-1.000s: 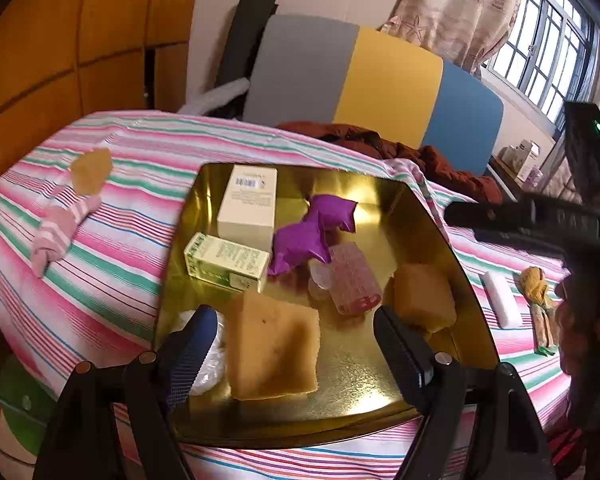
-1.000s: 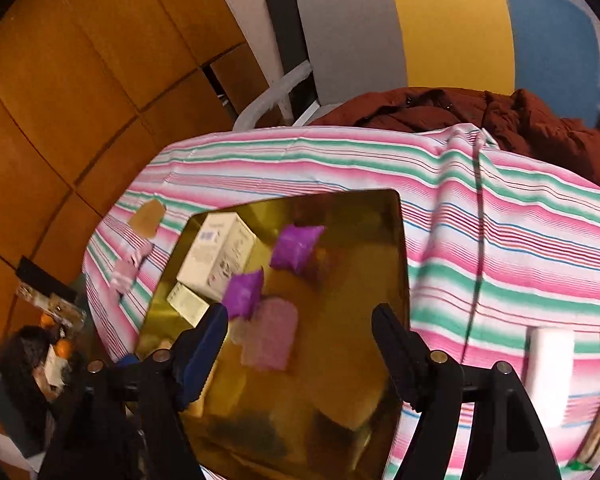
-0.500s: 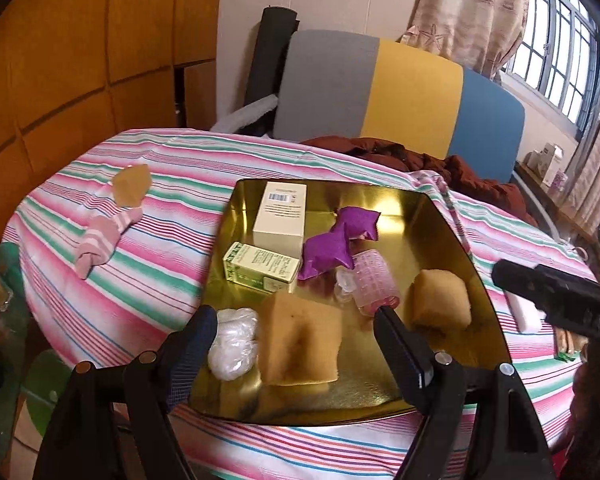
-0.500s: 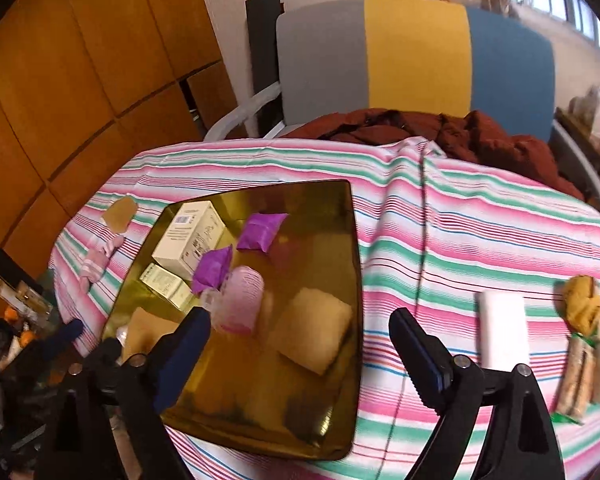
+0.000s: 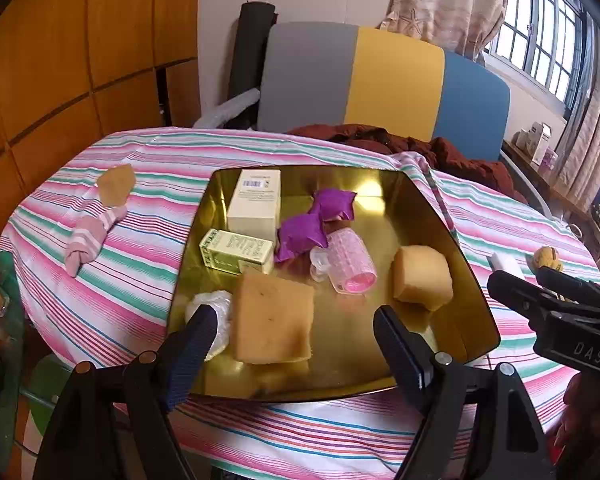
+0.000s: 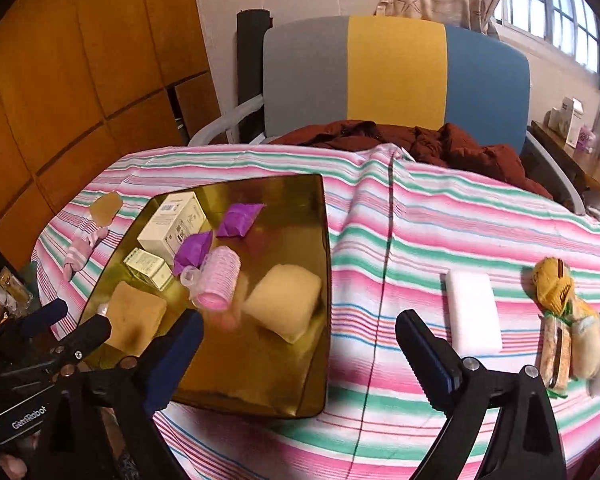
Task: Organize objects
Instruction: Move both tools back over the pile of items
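On the counter's left, a rolled pink striped sock [image 5: 87,236] and a tan pad [image 5: 116,185] lie outside the gold tray [image 5: 452,240], evidently awaiting collection. The tray holds a cream box [image 5: 256,200], a green carton [image 5: 236,251], purple pouches [image 5: 316,220], a pink hair roller [image 5: 350,258] and two sponges, gathered there as sorted stock. The left gripper [image 5: 292,342] hovers at the tray's near edge, fingers spread, empty. The right gripper [image 6: 300,350], fingers just widened with nothing between them, faces the striped cloth near a white block [image 6: 474,308] and snack packets [image 6: 568,332]. Nothing blocks access to either.
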The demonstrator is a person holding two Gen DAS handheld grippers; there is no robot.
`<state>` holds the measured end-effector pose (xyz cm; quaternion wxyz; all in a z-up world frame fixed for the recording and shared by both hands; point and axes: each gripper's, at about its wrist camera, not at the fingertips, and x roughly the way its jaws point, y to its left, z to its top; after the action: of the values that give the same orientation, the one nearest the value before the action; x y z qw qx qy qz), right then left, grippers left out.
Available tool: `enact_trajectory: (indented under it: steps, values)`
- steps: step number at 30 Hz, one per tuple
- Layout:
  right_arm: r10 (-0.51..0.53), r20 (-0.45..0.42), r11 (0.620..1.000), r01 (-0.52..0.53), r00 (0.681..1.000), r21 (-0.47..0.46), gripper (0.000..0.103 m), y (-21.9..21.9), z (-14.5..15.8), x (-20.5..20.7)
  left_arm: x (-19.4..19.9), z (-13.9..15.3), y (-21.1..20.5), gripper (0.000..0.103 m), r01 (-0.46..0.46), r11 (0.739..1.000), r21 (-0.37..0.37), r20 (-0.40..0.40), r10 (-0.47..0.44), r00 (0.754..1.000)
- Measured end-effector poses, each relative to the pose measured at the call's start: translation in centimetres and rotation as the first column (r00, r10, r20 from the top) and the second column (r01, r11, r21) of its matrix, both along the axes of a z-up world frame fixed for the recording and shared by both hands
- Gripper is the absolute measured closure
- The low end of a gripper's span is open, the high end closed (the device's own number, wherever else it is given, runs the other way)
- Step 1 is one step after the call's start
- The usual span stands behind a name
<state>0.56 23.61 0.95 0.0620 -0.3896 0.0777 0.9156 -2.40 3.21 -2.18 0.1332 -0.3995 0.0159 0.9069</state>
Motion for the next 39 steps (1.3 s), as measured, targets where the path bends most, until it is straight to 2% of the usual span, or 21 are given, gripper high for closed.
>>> enact_trajectory:
  steps: [11, 14, 22, 25, 28, 31, 35, 37, 39]
  values:
    - [-0.073, 0.004, 0.997, 0.073, 0.997, 0.008, 0.005, 2.1, -1.0, 1.5, 0.3, -0.4, 1.4, 0.021, 0.095, 0.993, 0.072, 0.031, -0.098, 0.995]
    - [-0.095, 0.004, 0.995, 0.095, 0.995, 0.014, 0.001, 2.9, -1.1, 2.0, 0.4, -0.2, 2.1, 0.021, 0.13, 0.987, 0.089, 0.035, -0.134, 0.99]
    - [-0.177, 0.053, 0.984, 0.178, 0.983, -0.01, 0.001, 7.0, -2.5, 3.6, 1.1, 1.5, 5.0, 0.021, 0.255, 0.959, 0.124, -0.014, -0.256, 0.967]
    - [-0.231, 0.075, 0.972, 0.233, 0.97, -0.015, 0.001, 9.4, -2.9, 4.7, 1.4, 1.9, 7.0, 0.021, 0.319, 0.94, 0.125, -0.021, -0.319, 0.948]
    - [-0.294, 0.083, 0.954, 0.298, 0.952, -0.035, 0.0, 12.3, -2.8, 6.1, 2.1, 2.2, 9.5, 0.021, 0.396, 0.91, 0.12, -0.02, -0.397, 0.918]
    - [-0.354, 0.11, 0.927, 0.364, 0.929, -0.088, 0.0, 15.5, -3.0, 7.4, 2.7, 2.3, 11.5, 0.021, 0.455, 0.883, 0.117, -0.015, -0.457, 0.89]
    - [-0.4, 0.168, 0.877, 0.43, 0.901, -0.217, 0.0, 19.6, -3.2, 9.2, 3.8, 2.4, 14.4, 0.021, 0.538, 0.837, 0.105, -0.014, -0.539, 0.842]
    - [-0.418, 0.192, 0.854, 0.456, 0.888, -0.25, 0.0, 21.3, -3.2, 9.9, 4.3, 2.5, 15.8, 0.021, 0.577, 0.81, 0.106, -0.009, -0.58, 0.815]
    - [-0.435, 0.207, 0.836, 0.478, 0.876, -0.27, 0.0, 23.0, -3.2, 10.3, 4.6, 2.5, 16.8, 0.021, 0.597, 0.796, 0.1, -0.004, -0.599, 0.8]
